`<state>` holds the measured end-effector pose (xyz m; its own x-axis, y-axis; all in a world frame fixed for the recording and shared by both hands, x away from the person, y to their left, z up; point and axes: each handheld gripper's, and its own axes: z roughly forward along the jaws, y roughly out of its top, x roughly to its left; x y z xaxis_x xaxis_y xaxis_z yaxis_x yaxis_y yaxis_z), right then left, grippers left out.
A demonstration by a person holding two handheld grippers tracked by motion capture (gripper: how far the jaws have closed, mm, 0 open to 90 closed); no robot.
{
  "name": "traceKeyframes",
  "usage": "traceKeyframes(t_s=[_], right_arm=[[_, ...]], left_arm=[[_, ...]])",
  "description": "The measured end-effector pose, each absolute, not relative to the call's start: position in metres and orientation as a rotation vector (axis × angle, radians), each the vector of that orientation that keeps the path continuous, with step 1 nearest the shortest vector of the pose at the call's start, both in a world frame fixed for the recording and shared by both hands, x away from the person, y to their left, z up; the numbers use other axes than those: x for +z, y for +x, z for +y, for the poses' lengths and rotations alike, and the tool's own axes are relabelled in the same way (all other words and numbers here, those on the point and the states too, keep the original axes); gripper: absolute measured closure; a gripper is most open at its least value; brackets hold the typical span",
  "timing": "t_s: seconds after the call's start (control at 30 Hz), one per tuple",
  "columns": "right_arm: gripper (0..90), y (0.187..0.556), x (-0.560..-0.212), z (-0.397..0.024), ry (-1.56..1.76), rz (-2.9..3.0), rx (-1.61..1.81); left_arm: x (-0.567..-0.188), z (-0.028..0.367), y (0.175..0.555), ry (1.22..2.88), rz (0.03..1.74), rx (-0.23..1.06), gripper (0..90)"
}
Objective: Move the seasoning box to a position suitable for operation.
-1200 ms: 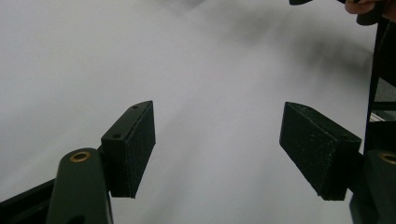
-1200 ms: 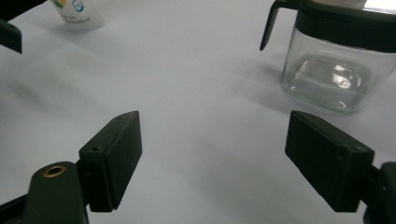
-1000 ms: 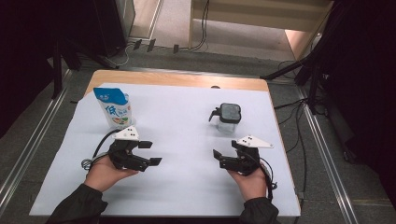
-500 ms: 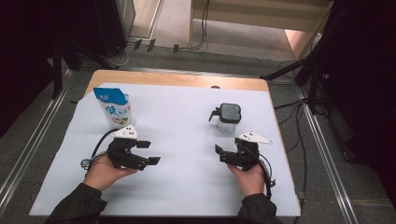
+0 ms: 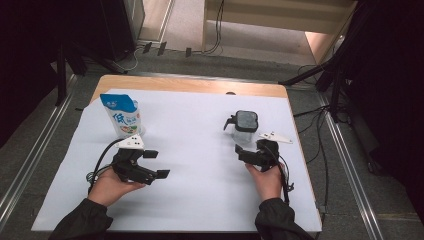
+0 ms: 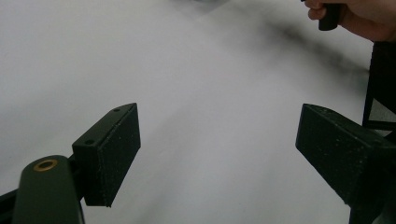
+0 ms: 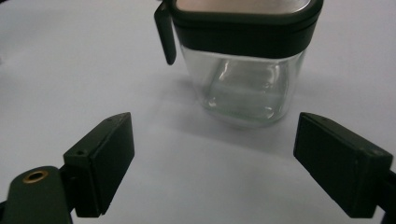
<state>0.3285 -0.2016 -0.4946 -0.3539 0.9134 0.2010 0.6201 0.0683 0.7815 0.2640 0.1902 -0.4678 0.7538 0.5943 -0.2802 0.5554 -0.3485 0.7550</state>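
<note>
A clear glass jar (image 5: 245, 128) with a black lid and a side handle stands on the white sheet (image 5: 200, 200) at the right. My right gripper (image 5: 245, 150) is just in front of it and points at it. In the right gripper view the jar (image 7: 243, 84) rises close ahead of the right gripper (image 7: 212, 126), apart from both jaws. A blue and white pouch (image 5: 121, 116) stands upright at the left. My left gripper (image 5: 157, 164) lies near the pouch and points right across the sheet; the left gripper (image 6: 217, 126) has bare paper between its jaws. Both grippers' jaws have just been opening, with nothing between them.
The sheet covers a wooden table (image 5: 190, 85) whose far edge shows bare. Metal rails (image 5: 30, 155) run along both sides on the floor, with cables (image 5: 320, 150) at the right. The other hand (image 6: 355, 18) appears far off in the left gripper view.
My right gripper has moved away from the person toward the jar and turned to face it. The left gripper stayed in place, its jaws a little wider.
</note>
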Motion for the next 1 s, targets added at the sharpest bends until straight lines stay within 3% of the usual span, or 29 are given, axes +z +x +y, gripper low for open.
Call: traceKeyframes(t_s=[0.13,1.0], right_arm=[[1.7,0.339,-0.495,-0.2,1.568,1.975,1.126],[0.0,0.396,-0.503,-0.175,1.552,1.951,1.021]], left_arm=[[-0.47,0.191,0.262,2.04,0.877,0.055,14.8],[-0.472,0.202,0.244,2.035,0.935,0.095,14.8]])
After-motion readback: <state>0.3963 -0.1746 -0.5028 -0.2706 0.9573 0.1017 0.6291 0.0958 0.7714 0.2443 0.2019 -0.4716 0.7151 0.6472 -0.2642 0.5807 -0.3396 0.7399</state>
